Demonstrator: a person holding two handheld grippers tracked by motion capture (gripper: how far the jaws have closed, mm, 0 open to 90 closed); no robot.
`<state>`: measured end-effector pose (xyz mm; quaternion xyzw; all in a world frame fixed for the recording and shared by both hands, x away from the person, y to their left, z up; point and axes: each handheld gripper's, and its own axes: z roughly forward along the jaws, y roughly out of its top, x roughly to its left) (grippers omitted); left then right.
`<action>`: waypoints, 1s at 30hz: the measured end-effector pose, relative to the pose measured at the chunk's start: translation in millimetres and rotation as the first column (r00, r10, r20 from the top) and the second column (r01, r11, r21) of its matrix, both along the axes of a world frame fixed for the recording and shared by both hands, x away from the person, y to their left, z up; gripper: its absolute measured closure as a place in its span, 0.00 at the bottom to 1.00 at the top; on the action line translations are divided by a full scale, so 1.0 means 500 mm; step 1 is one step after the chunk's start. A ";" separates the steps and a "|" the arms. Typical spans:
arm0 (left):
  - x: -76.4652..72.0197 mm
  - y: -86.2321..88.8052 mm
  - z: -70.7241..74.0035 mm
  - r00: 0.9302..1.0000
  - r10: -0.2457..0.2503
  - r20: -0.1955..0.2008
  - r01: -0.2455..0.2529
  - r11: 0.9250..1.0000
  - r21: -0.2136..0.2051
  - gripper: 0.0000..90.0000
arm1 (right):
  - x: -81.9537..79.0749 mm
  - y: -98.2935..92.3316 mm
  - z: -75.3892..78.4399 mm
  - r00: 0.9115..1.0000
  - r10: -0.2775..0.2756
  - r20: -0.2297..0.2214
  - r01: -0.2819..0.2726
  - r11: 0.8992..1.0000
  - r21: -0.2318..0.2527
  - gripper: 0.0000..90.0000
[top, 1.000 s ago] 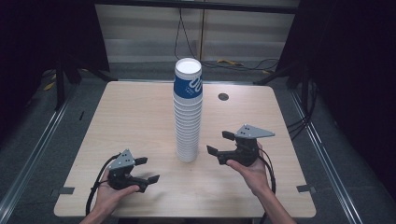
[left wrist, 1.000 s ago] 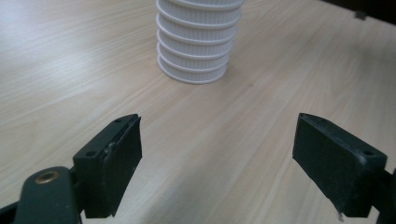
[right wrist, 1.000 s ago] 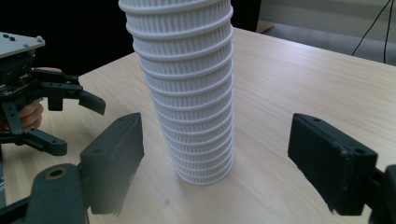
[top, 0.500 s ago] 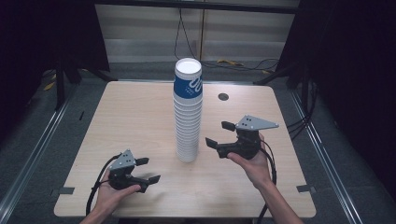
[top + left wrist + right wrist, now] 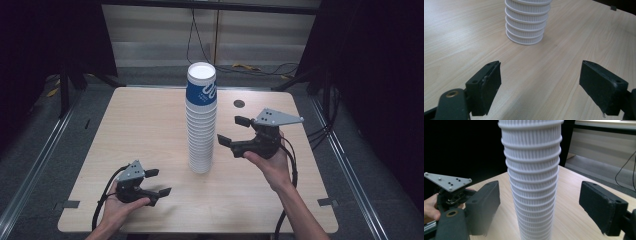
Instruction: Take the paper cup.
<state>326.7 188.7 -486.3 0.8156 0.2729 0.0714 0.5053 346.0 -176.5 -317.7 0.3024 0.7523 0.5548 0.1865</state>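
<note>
A tall stack of white ribbed paper cups (image 5: 201, 125), its top cup printed blue, stands upright in the middle of the wooden table (image 5: 140, 125). My right gripper (image 5: 233, 130) hovers level to the right of the stack, at about mid height, and points at it. Its jaws have just been closing a little but stand open and apart from the cups, with nothing between them. In the right gripper view the stack (image 5: 532, 182) rises just ahead of the gripper (image 5: 539, 205). My left gripper (image 5: 159, 182) rests low near the front left, open and empty. The stack's base (image 5: 526, 25) lies beyond this gripper (image 5: 540, 82).
A small dark round hole (image 5: 239, 103) marks the table behind the right gripper. Black cables trail from both grippers over the front edge. Metal rails (image 5: 35, 165) run along the floor on both sides, and dark curtains surround the table.
My right gripper has risen beside the stack and drifted slightly toward the back. The left gripper and the cups have stayed where they were.
</note>
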 end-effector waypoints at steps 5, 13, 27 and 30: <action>0.002 0.001 0.000 1.000 0.009 0.000 -0.009 1.000 -0.008 0.20 | 0.014 0.007 0.029 1.000 0.024 -0.001 -0.024 1.000 -0.011 0.16; 0.001 0.001 0.000 1.000 0.007 -0.002 -0.007 1.000 -0.007 0.20 | 0.014 0.009 0.065 0.998 0.047 0.036 -0.048 0.999 0.012 0.20; 0.007 0.008 -0.003 0.999 0.028 -0.018 -0.028 1.000 -0.002 0.20 | 0.043 0.025 0.148 0.991 0.124 0.048 -0.125 0.992 0.020 0.16; 0.009 0.009 -0.003 0.999 0.031 -0.017 -0.032 0.999 -0.006 0.20 | 0.051 0.031 0.160 0.990 0.132 0.045 -0.132 0.991 0.016 0.16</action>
